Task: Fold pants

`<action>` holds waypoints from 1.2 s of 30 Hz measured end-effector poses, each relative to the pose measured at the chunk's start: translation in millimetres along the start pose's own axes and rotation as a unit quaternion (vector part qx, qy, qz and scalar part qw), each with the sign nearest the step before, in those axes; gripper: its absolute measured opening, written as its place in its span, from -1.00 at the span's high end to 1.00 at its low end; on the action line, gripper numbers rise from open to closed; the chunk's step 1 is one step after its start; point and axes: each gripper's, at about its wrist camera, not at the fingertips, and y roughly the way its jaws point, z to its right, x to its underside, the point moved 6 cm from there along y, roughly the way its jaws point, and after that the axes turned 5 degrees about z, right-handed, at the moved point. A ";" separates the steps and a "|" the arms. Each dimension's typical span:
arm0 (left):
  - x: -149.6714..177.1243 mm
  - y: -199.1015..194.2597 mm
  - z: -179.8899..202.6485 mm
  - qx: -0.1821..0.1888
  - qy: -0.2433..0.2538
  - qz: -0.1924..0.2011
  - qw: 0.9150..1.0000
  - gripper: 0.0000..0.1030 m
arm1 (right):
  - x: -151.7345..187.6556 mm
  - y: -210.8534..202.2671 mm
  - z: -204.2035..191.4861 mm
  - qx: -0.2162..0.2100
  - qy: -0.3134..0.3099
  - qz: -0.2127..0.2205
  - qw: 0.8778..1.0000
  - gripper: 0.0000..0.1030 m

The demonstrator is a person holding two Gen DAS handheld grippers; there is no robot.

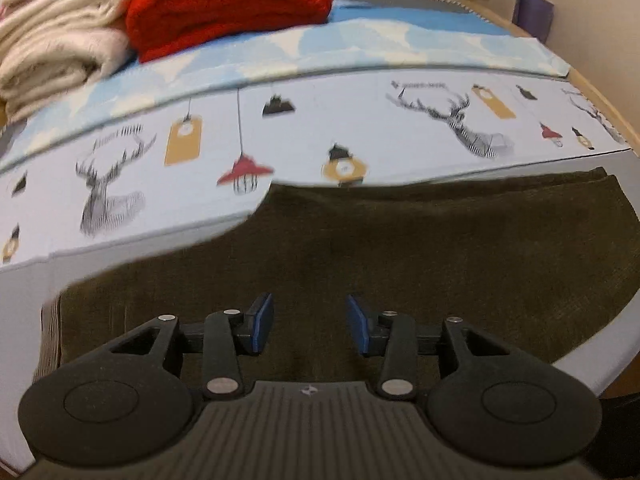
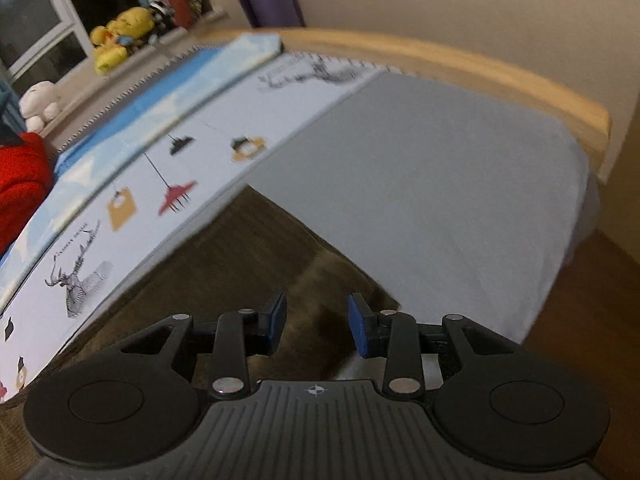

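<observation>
Dark olive-brown pants (image 1: 440, 248) lie flat on the bed, folded into a broad band that fills the lower half of the left wrist view. My left gripper (image 1: 310, 322) hovers over them with its blue pads apart and nothing gripped. In the right wrist view the pants (image 2: 240, 248) run from the lower left to a pointed end near the middle. My right gripper (image 2: 316, 322) stands open just above that end, its pads clear of the cloth.
A printed sheet with deer and lamps (image 1: 280, 128) lies beyond the pants. Folded red (image 1: 228, 4) and cream (image 1: 52, 52) blankets are stacked at the back left. Grey bedsheet (image 2: 440, 180), a wooden bed edge (image 2: 480, 68) and brown floor (image 2: 592, 320) lie to the right.
</observation>
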 end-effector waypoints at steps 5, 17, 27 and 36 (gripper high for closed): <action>-1.9 8.0 -6.6 0.002 -0.022 -0.012 1.000 0.11 | 15.2 20.1 32.8 0.095 0.015 -0.064 0.993 0.23; -2.6 6.8 -22.1 0.003 -0.011 -0.009 1.000 0.08 | 12.9 21.0 41.9 -0.040 0.201 -0.045 0.978 -0.17; 4.0 7.5 -27.4 -0.002 0.003 -0.014 1.000 0.07 | 21.8 57.7 28.2 0.017 0.202 -0.079 0.976 -0.17; 2.4 7.2 -34.0 -0.007 0.002 -0.009 1.000 0.07 | 8.4 55.9 8.1 0.017 0.189 -0.041 0.981 0.64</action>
